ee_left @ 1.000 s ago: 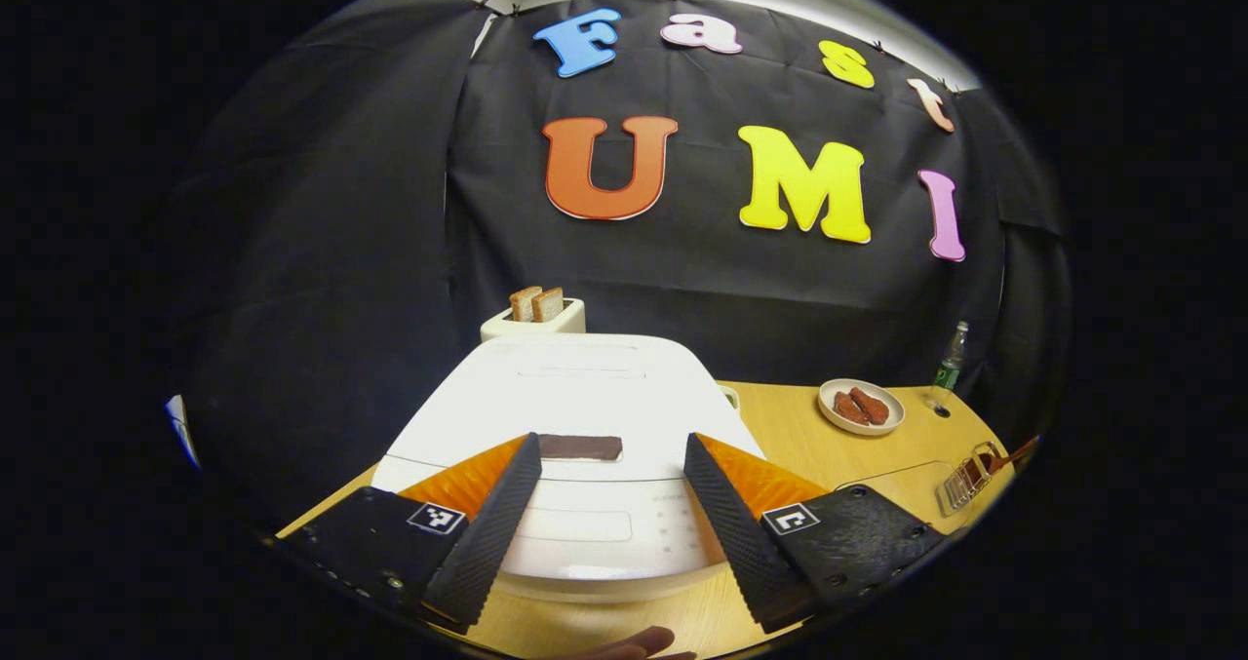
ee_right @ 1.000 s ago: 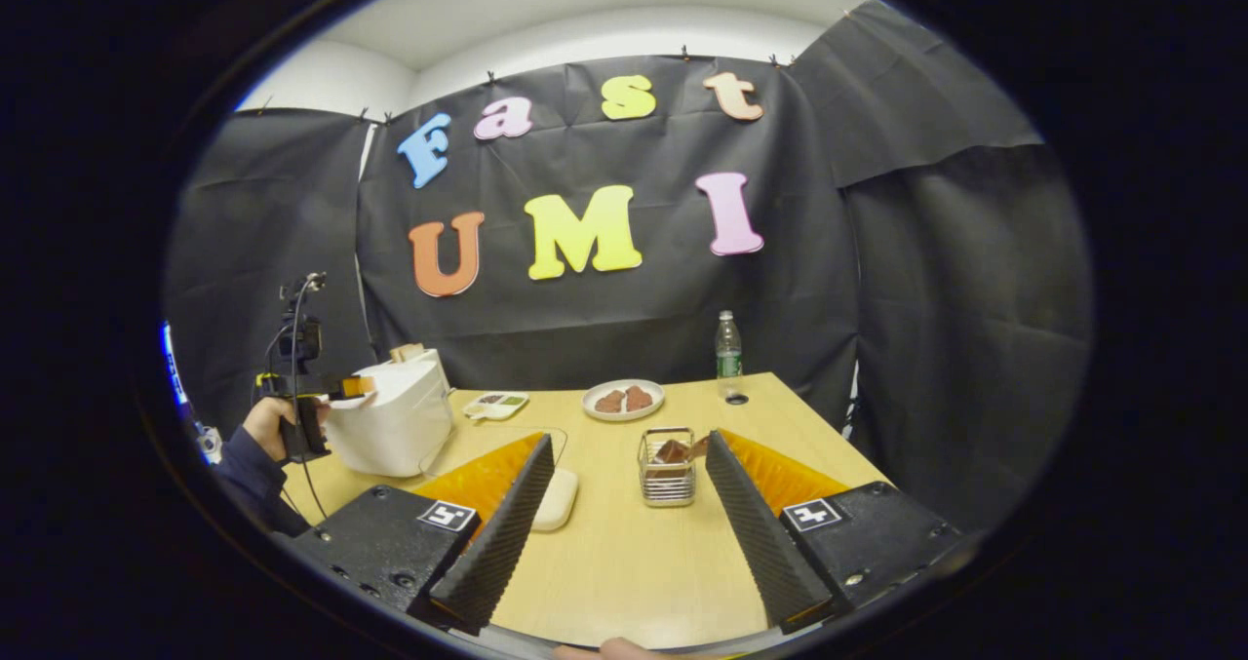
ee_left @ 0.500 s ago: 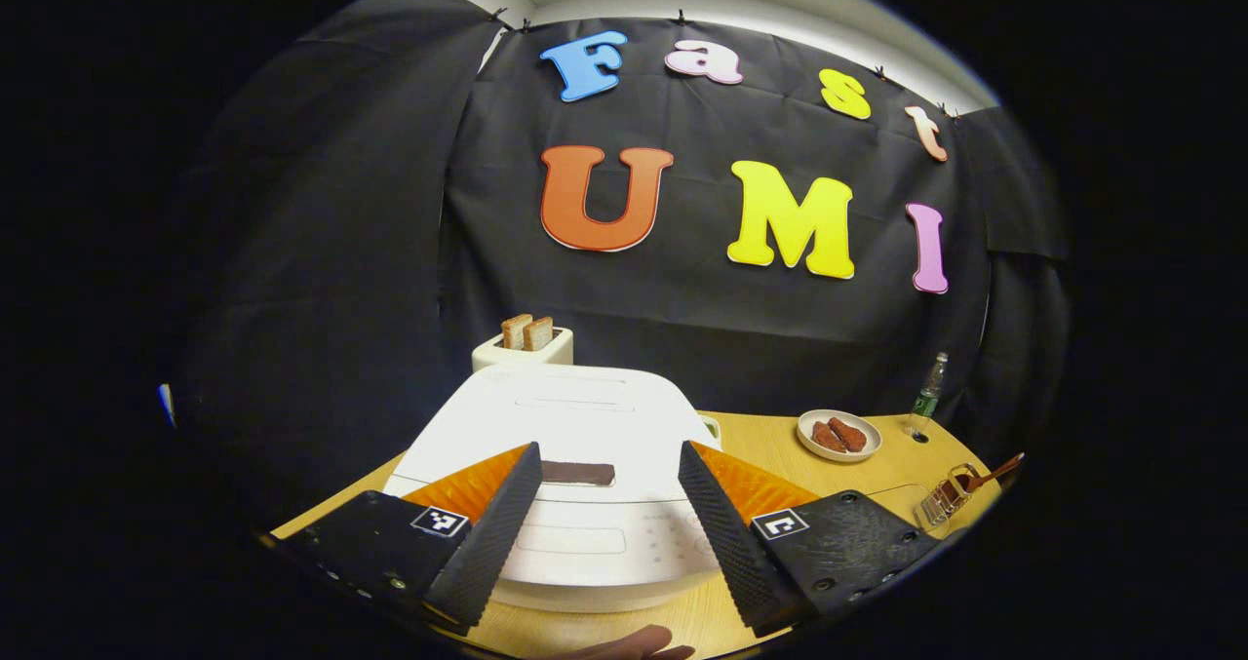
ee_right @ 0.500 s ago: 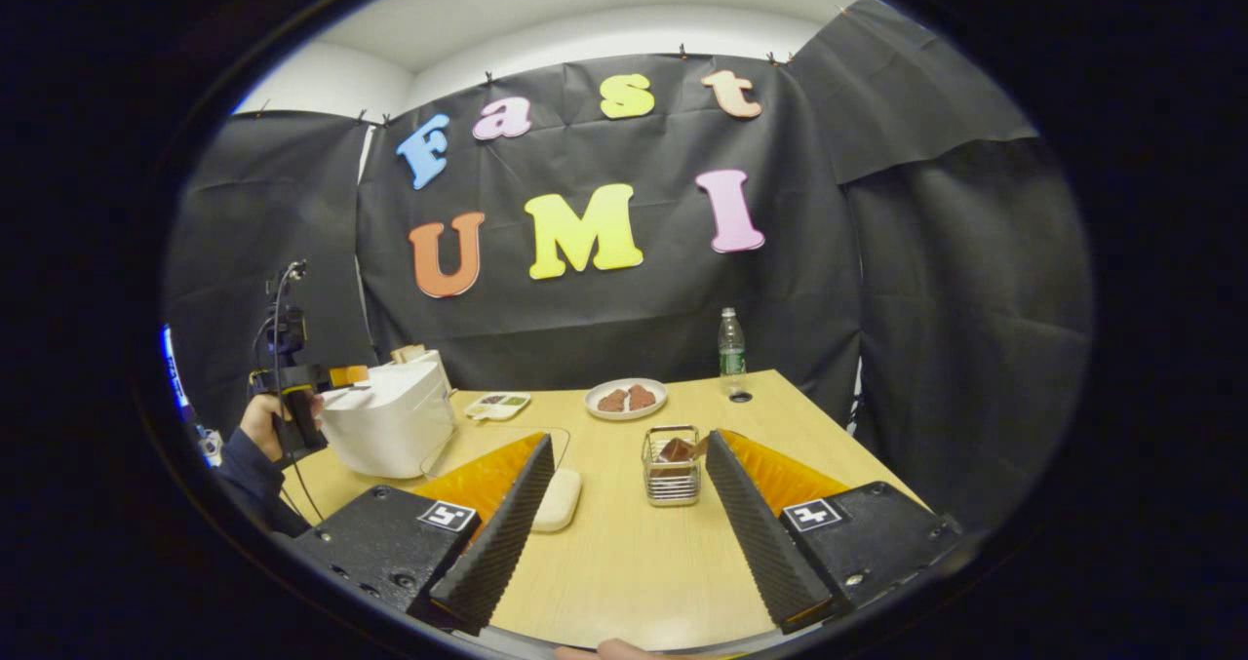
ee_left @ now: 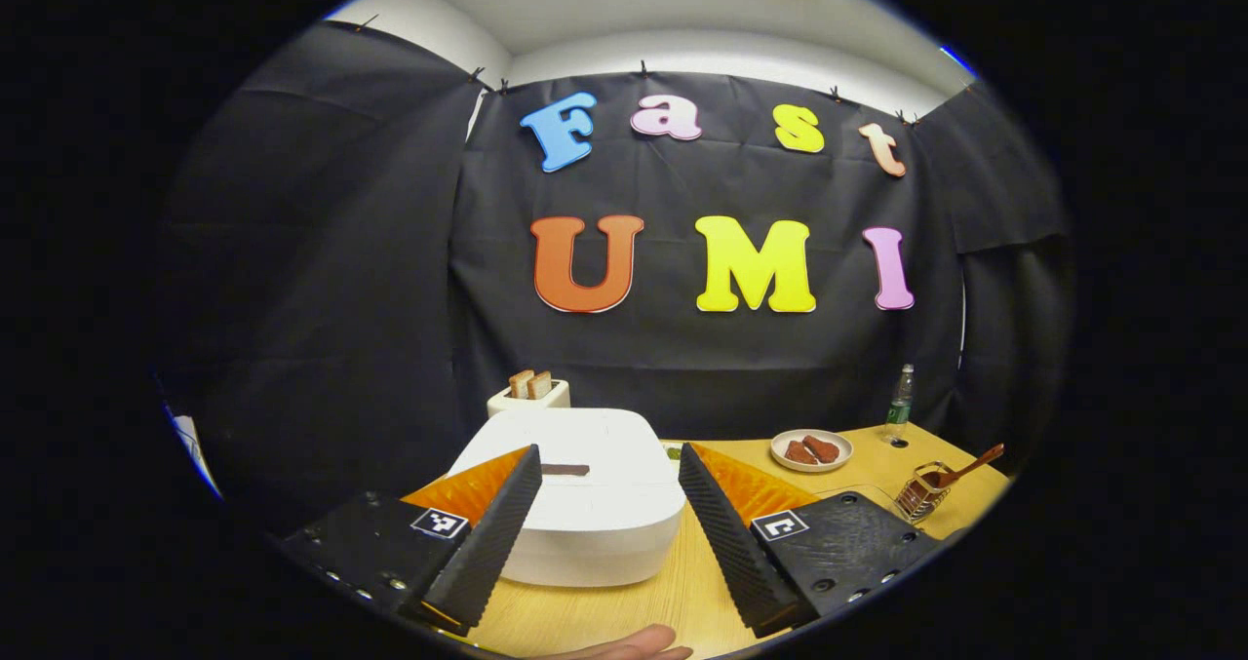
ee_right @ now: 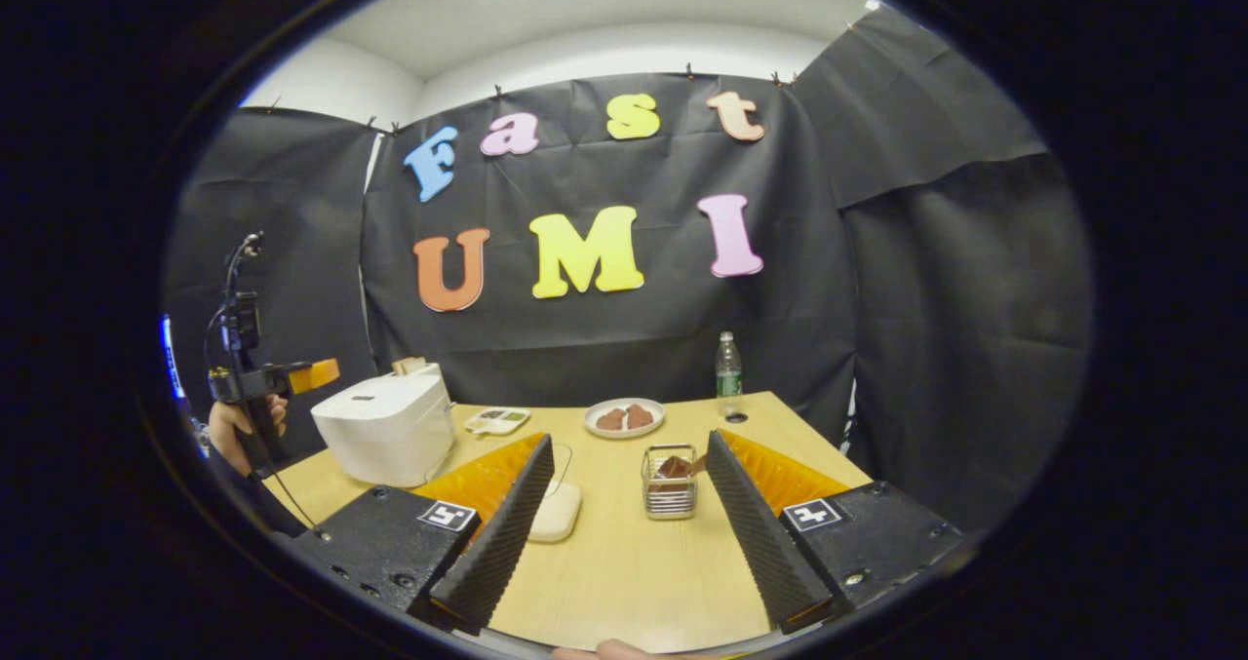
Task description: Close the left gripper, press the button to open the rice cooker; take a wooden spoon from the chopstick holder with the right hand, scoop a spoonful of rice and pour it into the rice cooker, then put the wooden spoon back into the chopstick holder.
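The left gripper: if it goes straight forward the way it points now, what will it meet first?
Most likely the rice cooker. In the left gripper view the left gripper is open, and the cooker's closed white lid sits between its fingers, straight ahead. The gap between them is hard to judge; nothing seems to lie in it.

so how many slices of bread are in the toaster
2 bread slices: one and one, upright side by side in the toaster behind the rice cooker. None seems hidden.

Left tongs (ee_left: 609,524): ribbed wedge fingers, square coded tags, screws; black cable trailing.
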`<state>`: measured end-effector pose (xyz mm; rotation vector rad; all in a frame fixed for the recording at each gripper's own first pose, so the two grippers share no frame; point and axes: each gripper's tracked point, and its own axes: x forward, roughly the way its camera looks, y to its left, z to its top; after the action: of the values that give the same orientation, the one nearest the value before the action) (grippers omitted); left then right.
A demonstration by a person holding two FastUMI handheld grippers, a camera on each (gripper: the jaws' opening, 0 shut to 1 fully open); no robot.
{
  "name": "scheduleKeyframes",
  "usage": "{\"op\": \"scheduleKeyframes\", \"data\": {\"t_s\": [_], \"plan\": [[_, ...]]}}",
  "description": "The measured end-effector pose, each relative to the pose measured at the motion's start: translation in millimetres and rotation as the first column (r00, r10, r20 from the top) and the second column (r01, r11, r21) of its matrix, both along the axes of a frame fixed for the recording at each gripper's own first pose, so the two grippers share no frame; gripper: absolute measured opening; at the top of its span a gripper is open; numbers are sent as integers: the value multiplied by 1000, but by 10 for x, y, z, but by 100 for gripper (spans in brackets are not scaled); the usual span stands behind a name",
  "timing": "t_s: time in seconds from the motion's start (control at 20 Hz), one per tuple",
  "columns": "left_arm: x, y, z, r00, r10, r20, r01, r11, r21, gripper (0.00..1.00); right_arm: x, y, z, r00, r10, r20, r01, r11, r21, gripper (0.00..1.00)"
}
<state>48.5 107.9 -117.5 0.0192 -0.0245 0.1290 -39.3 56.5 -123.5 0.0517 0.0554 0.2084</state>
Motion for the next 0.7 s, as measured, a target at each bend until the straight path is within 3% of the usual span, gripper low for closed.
{"op": "scheduleKeyframes", "data": {"t_s": [0.3, 0.7], "plan": [[-792, -299, -16, 997, 72, -26, -71, 997, 29, 93, -164, 53, 145, 1000, 1, 29, -1, 1000, -7, 100], [-1480, -879, -68, 996, 69, -59, -67, 997, 35, 93, -427, 73, 348, 997, 3, 74, -1, 1000, -25, 96]]}}
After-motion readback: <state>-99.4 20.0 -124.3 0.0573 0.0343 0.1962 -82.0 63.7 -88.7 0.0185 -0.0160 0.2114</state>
